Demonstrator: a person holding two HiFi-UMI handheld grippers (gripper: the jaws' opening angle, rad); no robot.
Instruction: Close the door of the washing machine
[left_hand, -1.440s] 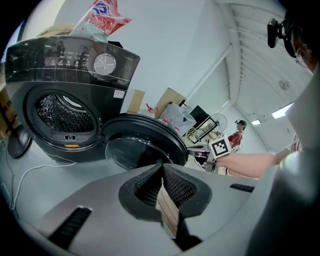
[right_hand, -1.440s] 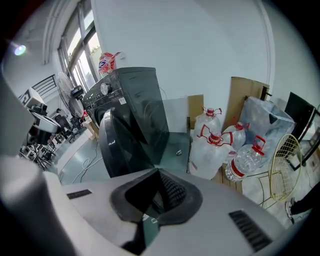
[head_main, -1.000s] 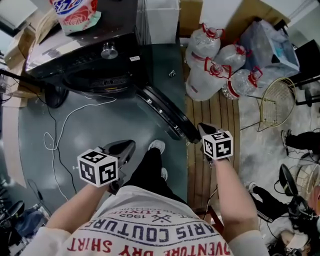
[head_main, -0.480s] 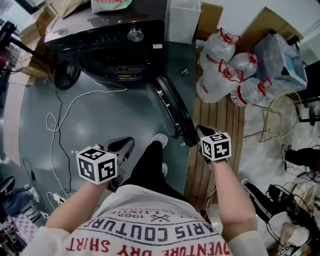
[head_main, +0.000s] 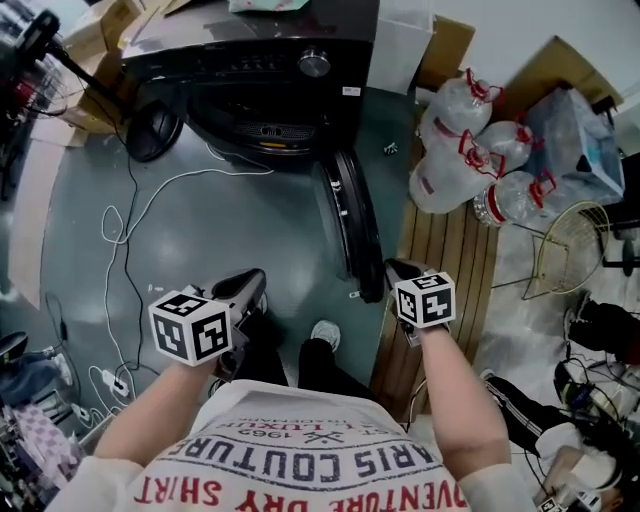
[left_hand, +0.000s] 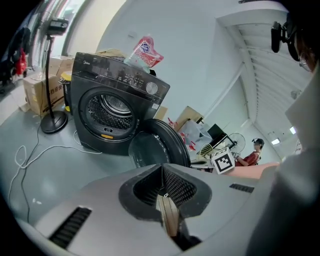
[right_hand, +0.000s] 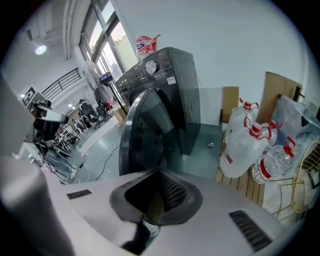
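The black washing machine (head_main: 270, 90) stands at the top of the head view, its drum opening facing me. Its round door (head_main: 352, 220) hangs open, swung out towards me on the right side of the opening. My right gripper (head_main: 392, 268) is shut and empty, with its tip against the outer side of the door's free edge. In the right gripper view the door (right_hand: 145, 135) fills the space just beyond the right gripper (right_hand: 159, 172). My left gripper (head_main: 250, 282) is shut and empty, held low over the floor, left of the door. The left gripper (left_hand: 162, 167) faces the machine (left_hand: 112, 110).
Several large water jugs (head_main: 470, 160) stand on a wooden pallet (head_main: 450, 260) right of the door. A white cable (head_main: 130, 220) trails across the grey floor, and a round fan base (head_main: 152, 130) sits at the machine's left. A wire basket (head_main: 575, 250) is far right. My shoe (head_main: 325, 335) is below the door.
The door has swung from a wide diagonal to nearly straight out from the machine, with the right gripper staying at its free edge. The left gripper has barely shifted.
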